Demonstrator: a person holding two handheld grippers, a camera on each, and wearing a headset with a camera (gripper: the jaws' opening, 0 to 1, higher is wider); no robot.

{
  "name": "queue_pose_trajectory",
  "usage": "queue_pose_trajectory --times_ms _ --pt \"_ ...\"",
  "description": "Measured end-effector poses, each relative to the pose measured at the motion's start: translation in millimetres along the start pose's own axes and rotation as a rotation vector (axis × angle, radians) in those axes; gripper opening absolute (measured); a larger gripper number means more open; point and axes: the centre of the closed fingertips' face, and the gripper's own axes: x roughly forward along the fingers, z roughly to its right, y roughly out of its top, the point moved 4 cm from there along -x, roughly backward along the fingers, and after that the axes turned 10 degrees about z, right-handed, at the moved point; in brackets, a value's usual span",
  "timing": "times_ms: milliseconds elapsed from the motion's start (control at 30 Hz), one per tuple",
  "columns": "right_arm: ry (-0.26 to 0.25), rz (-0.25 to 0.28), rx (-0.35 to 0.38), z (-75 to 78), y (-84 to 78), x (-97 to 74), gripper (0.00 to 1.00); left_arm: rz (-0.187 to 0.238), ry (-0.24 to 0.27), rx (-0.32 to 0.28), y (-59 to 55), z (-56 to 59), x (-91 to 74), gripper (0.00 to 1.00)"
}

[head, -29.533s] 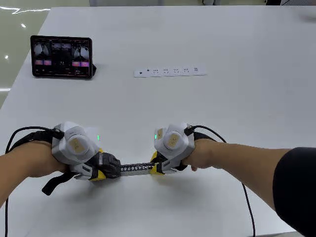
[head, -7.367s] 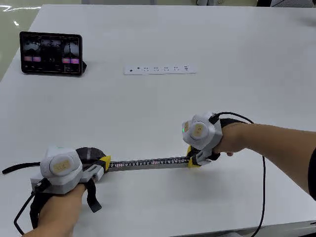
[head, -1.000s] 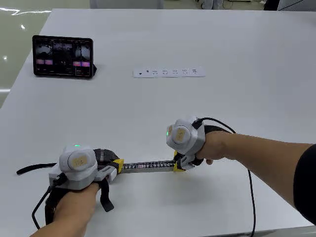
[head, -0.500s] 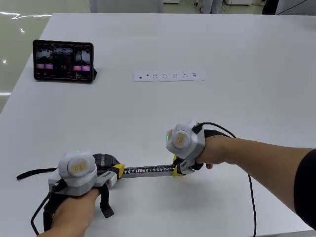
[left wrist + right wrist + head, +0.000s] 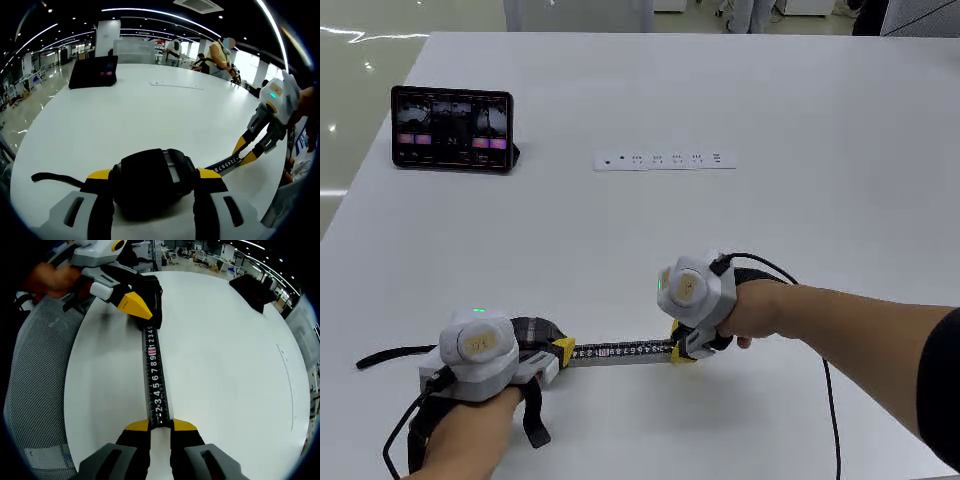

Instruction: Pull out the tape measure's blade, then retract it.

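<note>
The tape measure's case (image 5: 533,331) is clamped between the jaws of the left gripper (image 5: 154,177), close to the near edge of the tabletop (image 5: 800,120) and toward its left side. The blade (image 5: 152,367) is drawn partly out and laid flat on the tabletop, printed side up. Its long axis runs roughly parallel to the near edge, from the case toward the right. The blade's tip is pinched by the closed jaws of the right gripper (image 5: 160,426), so the case lies straight ahead of that gripper along the blade.

Whether more blade is to be drawn or let back in, the move is judged to depend on this one line. The tip is best guided along the blade's own axis while the case is kept fixed, or the blade may twist or buckle.

Nothing lies on the stretch between the two grippers. A tablet (image 5: 451,129) is propped near the far left corner, and a power strip (image 5: 665,159) lies toward the middle, both well apart from the blade. A black strap (image 5: 388,354) trails left of the left gripper, off the line.
</note>
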Motion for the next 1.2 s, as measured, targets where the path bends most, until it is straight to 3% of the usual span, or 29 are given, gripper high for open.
queue_pose_trajectory --times_ms 1200 --pt "0.009 0.004 -0.016 -0.3 12.3 7.3 0.1 -0.023 -0.022 -0.02 0.0 0.0 0.3 0.6"
